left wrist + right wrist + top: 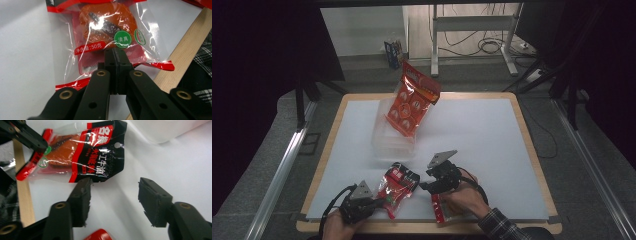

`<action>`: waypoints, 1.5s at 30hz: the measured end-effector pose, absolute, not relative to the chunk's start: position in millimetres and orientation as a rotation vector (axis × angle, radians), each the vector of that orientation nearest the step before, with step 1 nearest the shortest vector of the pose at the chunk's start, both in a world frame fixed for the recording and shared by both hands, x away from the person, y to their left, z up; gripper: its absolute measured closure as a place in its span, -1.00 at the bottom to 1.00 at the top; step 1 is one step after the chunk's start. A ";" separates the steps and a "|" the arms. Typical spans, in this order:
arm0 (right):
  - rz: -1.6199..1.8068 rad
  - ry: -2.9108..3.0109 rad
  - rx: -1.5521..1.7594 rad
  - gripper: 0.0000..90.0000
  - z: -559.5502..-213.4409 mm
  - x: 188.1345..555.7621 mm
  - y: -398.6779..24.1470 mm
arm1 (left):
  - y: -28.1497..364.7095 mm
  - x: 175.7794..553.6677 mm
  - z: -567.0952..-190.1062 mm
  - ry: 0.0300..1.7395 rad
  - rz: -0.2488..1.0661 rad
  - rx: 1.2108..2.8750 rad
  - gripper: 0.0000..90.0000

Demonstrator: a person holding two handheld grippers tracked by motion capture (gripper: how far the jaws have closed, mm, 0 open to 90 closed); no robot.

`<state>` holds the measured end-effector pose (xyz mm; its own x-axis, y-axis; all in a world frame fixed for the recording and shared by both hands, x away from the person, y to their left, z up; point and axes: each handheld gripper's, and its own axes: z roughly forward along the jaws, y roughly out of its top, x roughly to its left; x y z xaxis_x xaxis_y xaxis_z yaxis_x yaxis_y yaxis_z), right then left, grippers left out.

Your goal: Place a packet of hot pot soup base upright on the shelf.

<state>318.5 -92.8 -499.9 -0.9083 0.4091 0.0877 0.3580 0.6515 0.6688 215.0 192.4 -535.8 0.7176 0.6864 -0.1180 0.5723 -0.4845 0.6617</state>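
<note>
Your left gripper (379,201), at the lower left of the high view, has its jaws pressed together on the lower edge of a small clear plastic snack packet with red and black printing and an orange-red cake inside (398,184). In the left gripper view the packet (105,37) lies flat on the white table surface (27,45), filling the upper centre of the frame, with the pads pinching its transparent margin just below the green round label. The wooden table edge (185,52) runs diagonally at the right of that frame.

Your right gripper (424,186), at lower centre of the high view, stands with its jaws apart and nothing between them. In the right gripper view the same packet (82,155) sits at the upper left, just above the left jaw.

A second red packet (438,207) lies under your right hand (464,197). A large red bag (412,100) leans on a clear plastic container (387,135) at upper centre.
</note>
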 end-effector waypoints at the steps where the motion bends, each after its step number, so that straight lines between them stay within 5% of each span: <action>1: 1.106 2.790 0.649 -0.10 -499.9 318.5 -92.8 | 192.4 215.0 -535.8 0.950 0.211 2.221 1.00; 13: 1.177 2.891 0.730 -0.25 -509.6 332.4 -69.5 | 193.7 215.2 -538.2 0.945 0.199 2.220 1.00; 23: 1.219 2.998 0.742 -0.15 -520.8 341.8 -49.8 | 194.4 214.6 -538.8 0.938 0.194 2.228 1.00; 29: 1.297 3.072 0.754 0.26 -522.4 344.1 -44.0 | 195.1 215.2 -539.2 0.934 0.189 2.229 1.00; 33: 1.340 3.065 0.785 0.77 -515.8 342.3 -44.4 | 197.4 216.8 -539.3 0.951 0.156 2.208 1.00; 41: 1.322 3.069 0.773 0.92 -502.4 338.3 -40.0 | 210.0 214.6 -529.3 0.972 0.203 2.083 0.72; 45: 1.364 3.048 0.743 0.94 -484.8 336.7 -41.5 | 220.9 213.9 -524.8 1.007 0.249 1.991 0.29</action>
